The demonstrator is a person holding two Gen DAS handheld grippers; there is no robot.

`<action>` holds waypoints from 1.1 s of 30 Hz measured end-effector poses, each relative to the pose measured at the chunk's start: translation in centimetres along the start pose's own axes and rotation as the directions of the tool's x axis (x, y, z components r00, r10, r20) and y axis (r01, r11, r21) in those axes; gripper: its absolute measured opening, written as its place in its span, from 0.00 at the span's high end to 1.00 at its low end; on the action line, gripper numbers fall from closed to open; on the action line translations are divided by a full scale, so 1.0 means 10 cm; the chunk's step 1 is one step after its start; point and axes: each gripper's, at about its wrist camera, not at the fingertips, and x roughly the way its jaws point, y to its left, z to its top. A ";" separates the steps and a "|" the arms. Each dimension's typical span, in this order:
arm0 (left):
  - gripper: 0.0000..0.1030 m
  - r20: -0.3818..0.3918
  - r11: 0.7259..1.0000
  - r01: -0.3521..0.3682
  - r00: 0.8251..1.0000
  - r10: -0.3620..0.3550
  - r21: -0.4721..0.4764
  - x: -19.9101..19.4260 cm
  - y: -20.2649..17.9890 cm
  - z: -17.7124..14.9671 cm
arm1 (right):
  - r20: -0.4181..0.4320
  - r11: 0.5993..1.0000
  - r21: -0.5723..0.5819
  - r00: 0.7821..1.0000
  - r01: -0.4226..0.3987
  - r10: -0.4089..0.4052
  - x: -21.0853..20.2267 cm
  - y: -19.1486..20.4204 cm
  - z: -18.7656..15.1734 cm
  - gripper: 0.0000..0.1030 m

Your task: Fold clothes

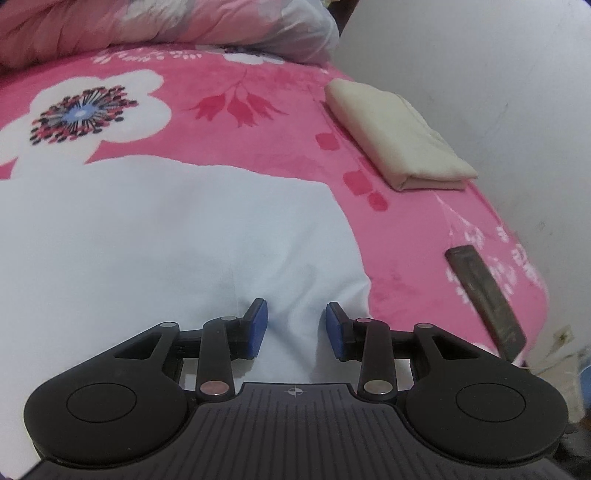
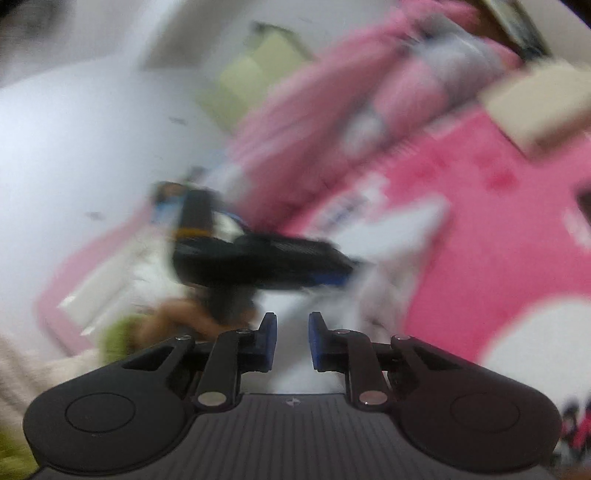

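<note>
Left wrist view: left gripper (image 1: 295,326) parted, empty, over white garment (image 1: 177,236) at six o'clock; folded cream cloth (image 1: 399,136) at two o'clock. Right gripper (image 2: 292,341) narrowly parted, empty, surroundings blurred.

One white garment (image 1: 177,236), one folded cream cloth (image 1: 399,136), two tongs.

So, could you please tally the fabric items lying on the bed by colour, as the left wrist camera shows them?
White garment: 1
Cream folded cloth: 1
Pink floral bed cover: 1
Pink bundled quilt: 1
Total: 4
</note>
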 end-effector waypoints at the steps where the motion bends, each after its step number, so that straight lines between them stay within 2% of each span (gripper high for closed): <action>1: 0.66 0.001 1.000 -0.004 1.000 0.004 0.003 0.00 0.00 0.00 | -0.023 0.997 0.040 0.998 0.064 -0.063 0.05 -0.09 -0.05 0.81; 3: 0.66 -0.001 1.000 -0.004 1.000 0.004 0.003 -0.01 -0.01 0.01 | -0.065 0.979 0.118 0.985 0.169 -0.162 0.12 -0.25 -0.14 0.94; 6: 0.66 0.013 1.000 0.009 1.000 -0.009 -0.012 -0.12 0.01 0.03 | -0.028 0.977 0.150 0.988 0.154 -0.151 -0.02 -0.20 -0.14 0.93; 9: 0.66 0.047 0.999 0.023 0.999 -0.022 -0.034 -0.32 0.03 0.06 | 0.019 0.983 0.084 0.986 0.164 -0.166 -0.13 -0.01 -0.04 0.93; 13: 0.63 0.126 0.999 0.017 0.992 -0.011 -0.049 -0.82 0.08 0.10 | 0.081 0.988 -0.022 0.986 0.150 -0.148 -0.09 0.27 0.18 0.93; 17: 0.62 0.223 0.997 -0.056 0.973 0.065 -0.046 -1.57 0.20 0.16 | 0.100 0.984 -0.069 0.982 0.167 -0.159 0.22 0.40 0.29 0.93; 20: 0.56 0.327 0.989 -0.140 0.933 0.149 -0.051 -2.26 0.36 0.16 | 0.061 0.975 -0.054 0.975 0.215 -0.211 0.48 0.26 0.23 0.93; 22: 0.52 0.385 0.977 -0.204 0.898 0.214 -0.066 -2.69 0.48 0.13 | 0.007 0.963 -0.020 0.963 0.268 -0.268 0.62 0.10 0.13 0.94; 25: 0.49 0.449 0.932 -0.345 0.820 0.355 -0.108 -3.29 0.73 0.06 | -0.004 0.967 0.069 0.969 0.247 -0.247 0.63 -0.04 0.09 0.95; 29: 0.47 0.471 0.822 -0.540 0.685 0.556 -0.184 -3.81 1.00 -0.16 | 0.053 0.968 0.039 0.967 0.248 -0.250 0.43 0.16 0.20 0.92; 31: 0.41 0.470 0.800 -0.561 0.659 0.587 -0.212 -3.92 1.11 -0.34 | 0.069 0.970 0.023 0.968 0.241 -0.242 0.36 0.27 0.25 0.92; 33: 0.40 0.434 0.815 -0.534 0.693 0.575 -0.227 -3.85 1.24 -0.57 | 0.076 0.972 -0.005 0.969 0.236 -0.235 0.34 0.41 0.30 0.92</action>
